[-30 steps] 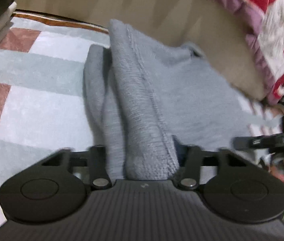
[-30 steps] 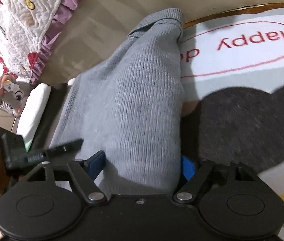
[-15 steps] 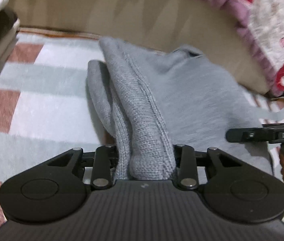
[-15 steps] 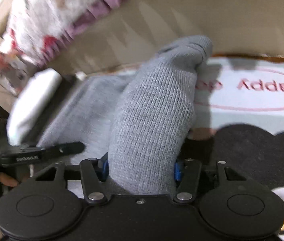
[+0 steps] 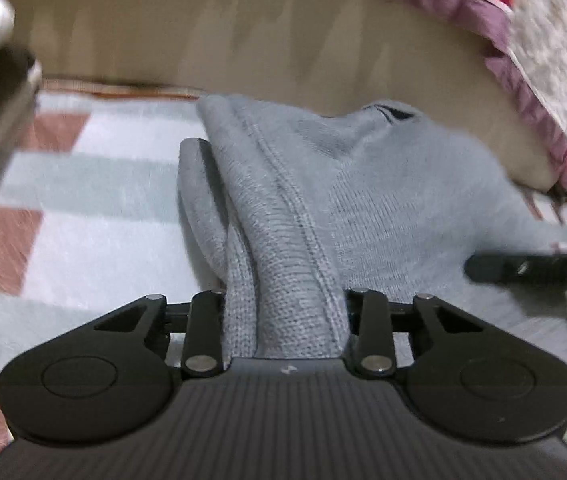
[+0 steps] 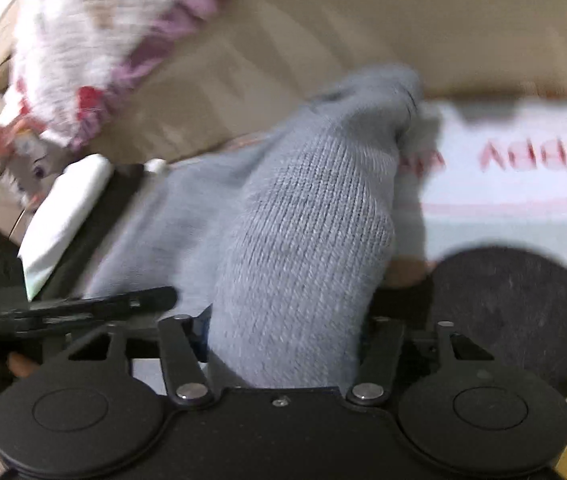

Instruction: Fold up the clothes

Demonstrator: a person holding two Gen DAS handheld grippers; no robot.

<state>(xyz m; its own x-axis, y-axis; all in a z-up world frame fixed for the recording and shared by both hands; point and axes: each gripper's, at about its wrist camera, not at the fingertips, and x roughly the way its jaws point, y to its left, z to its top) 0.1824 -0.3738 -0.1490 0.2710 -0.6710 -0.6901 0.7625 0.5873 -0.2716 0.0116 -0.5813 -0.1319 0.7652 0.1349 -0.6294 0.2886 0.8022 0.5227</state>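
Observation:
A grey knit sweater [image 5: 383,200] lies across a rug, with its near edge lifted and bunched. My left gripper [image 5: 283,308] is shut on a thick seamed fold of it, and its jaws are still closing; the cloth hides the pads. In the right wrist view the same sweater [image 6: 315,200] rises as a rounded hump out of my right gripper [image 6: 283,328]. Those jaws are closing too, pressing the knit from both sides. Each view shows a black finger of the other gripper [image 5: 531,268] [image 6: 83,308] at its side, with a person's hand behind it.
The rug has pink and pale grey blocks [image 5: 63,208] on one side, and red lettering [image 6: 523,160] with a black patch [image 6: 523,300] on the other. Beige floor [image 5: 243,40] lies beyond. A red-and-white quilt [image 5: 543,20], a white folded item [image 6: 67,208] and a plush toy [image 6: 31,152] border it.
Both grippers have risen a little with the sweater's edge. The right jaws have narrowed, so the once flat cloth now stands bunched in a hump. The left fold is pinched tighter.

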